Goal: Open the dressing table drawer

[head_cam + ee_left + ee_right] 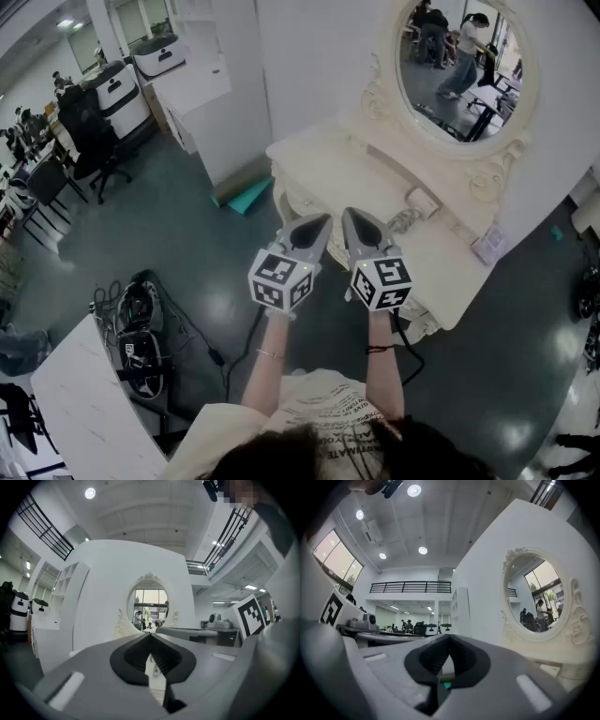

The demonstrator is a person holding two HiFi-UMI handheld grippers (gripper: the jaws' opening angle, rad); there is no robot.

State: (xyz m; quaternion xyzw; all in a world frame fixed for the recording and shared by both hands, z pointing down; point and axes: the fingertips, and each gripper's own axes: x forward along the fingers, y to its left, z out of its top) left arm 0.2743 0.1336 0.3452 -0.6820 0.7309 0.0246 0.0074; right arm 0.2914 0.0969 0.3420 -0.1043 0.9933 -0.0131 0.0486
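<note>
open hall, dark floor. cream carved dressing table (356, 178) upper right. left gripper (322, 221), right gripper (352, 216) at centre: jaws together, empty. lower, part jaws, find drawer handle.

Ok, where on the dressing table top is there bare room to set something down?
The left stretch of the tabletop, from its left end to the base of the mirror, is bare. Right of that it's crowded: small items under the mirror, a box at the right end.

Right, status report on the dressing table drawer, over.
Left gripper, right gripper: both shut, empty, level. Hovering over dressing table front edge; drawer front not visible. Nothing blocking seen.
</note>
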